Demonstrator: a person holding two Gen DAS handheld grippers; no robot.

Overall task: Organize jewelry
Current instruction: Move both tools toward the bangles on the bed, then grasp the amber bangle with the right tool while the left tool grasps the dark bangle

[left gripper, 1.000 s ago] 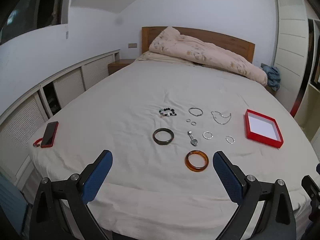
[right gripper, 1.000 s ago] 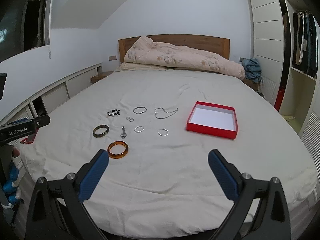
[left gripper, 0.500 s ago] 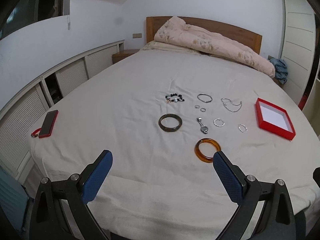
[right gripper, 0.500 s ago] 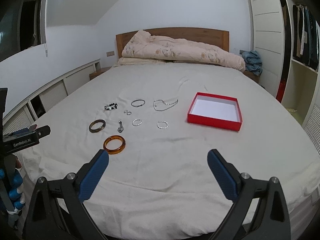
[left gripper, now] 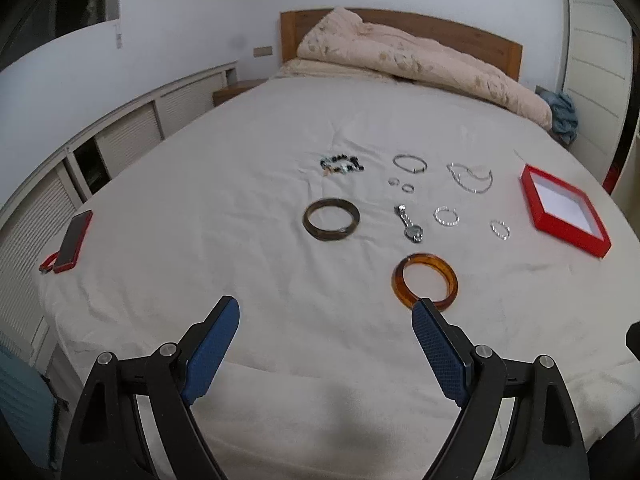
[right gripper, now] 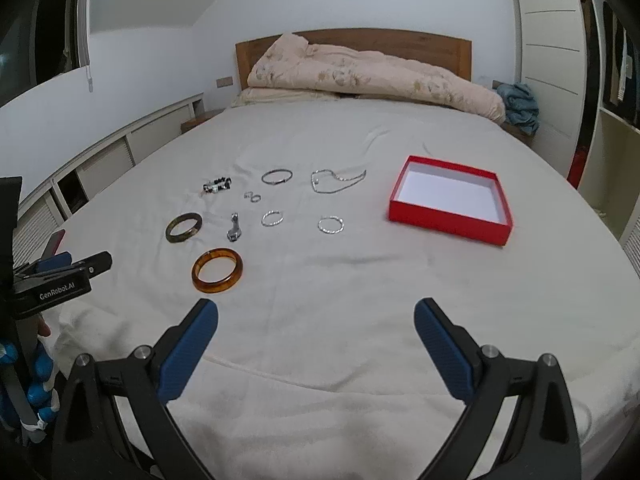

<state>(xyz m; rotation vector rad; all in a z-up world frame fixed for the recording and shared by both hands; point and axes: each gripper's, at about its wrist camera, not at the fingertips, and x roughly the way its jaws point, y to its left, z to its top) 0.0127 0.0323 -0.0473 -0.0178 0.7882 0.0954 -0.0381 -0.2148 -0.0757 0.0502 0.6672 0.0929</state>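
Observation:
Jewelry lies spread on a white bed. An amber bangle (left gripper: 425,281) (right gripper: 217,270) lies nearest, a dark green bangle (left gripper: 331,224) (right gripper: 183,227) to its left, a small watch (left gripper: 409,224) (right gripper: 234,227) between. Farther are a beaded bracelet (left gripper: 341,164), silver bracelets (left gripper: 409,163), rings (left gripper: 401,185) and a chain necklace (left gripper: 470,176) (right gripper: 337,179). An open red box (left gripper: 565,209) (right gripper: 451,198) with a white floor sits at right. My left gripper (left gripper: 326,322) is open above the near bed edge, its right fingertip by the amber bangle. My right gripper (right gripper: 316,322) is open and empty.
A red phone (left gripper: 73,240) lies at the bed's left edge. A folded quilt (left gripper: 420,64) and wooden headboard (right gripper: 352,40) are at the far end. Low white cabinets (left gripper: 132,128) run along the left; a wardrobe (right gripper: 552,60) stands at right.
Both grippers have moved forward and lower toward the bed, so the jewelry looks nearer. Both stayed open. Nothing on the bed has moved.

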